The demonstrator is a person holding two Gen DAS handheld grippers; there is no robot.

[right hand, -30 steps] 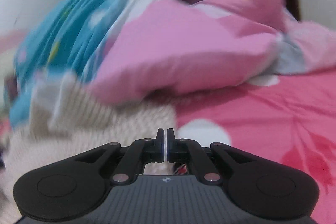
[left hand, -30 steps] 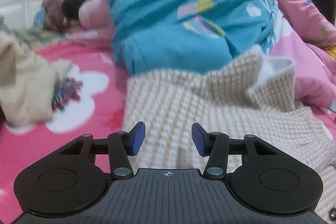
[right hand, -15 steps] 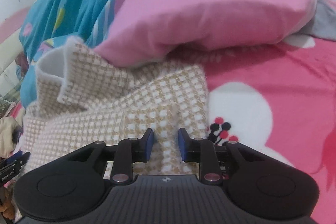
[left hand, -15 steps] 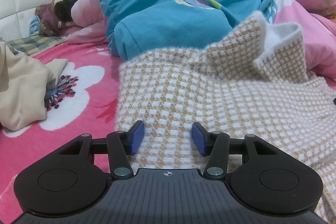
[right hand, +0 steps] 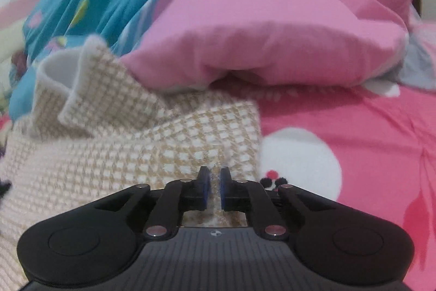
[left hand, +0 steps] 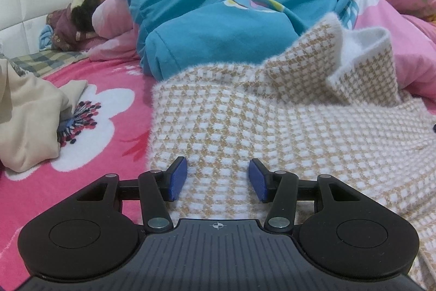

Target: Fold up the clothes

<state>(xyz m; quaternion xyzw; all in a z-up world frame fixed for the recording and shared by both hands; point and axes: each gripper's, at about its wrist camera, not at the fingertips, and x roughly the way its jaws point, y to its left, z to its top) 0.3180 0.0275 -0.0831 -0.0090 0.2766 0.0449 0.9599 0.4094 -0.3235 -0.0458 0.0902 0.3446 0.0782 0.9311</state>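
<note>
Left tool: your left tool [left hand: 217, 176] is spread wide, its blue pads [left hand: 176, 179] low over the checked sweater [left hand: 272, 132], nothing between them.
Right tool: your right tool [right hand: 214, 188] has its pads nearly together; a thin ridge of the sweater [right hand: 136, 143] seems pinched in the narrow gap.
Sweater: beige-and-white knit lying on the pink flowered bed [left hand: 120, 111], its collar [left hand: 362, 64] raised against the bedding behind.
Behind: blue quilt [left hand: 231, 12] and pink quilt [right hand: 259, 40] touch the sweater's far edge.
Left side: a cream garment [left hand: 30, 122] lies crumpled on the bed, apart from the sweater.
</note>
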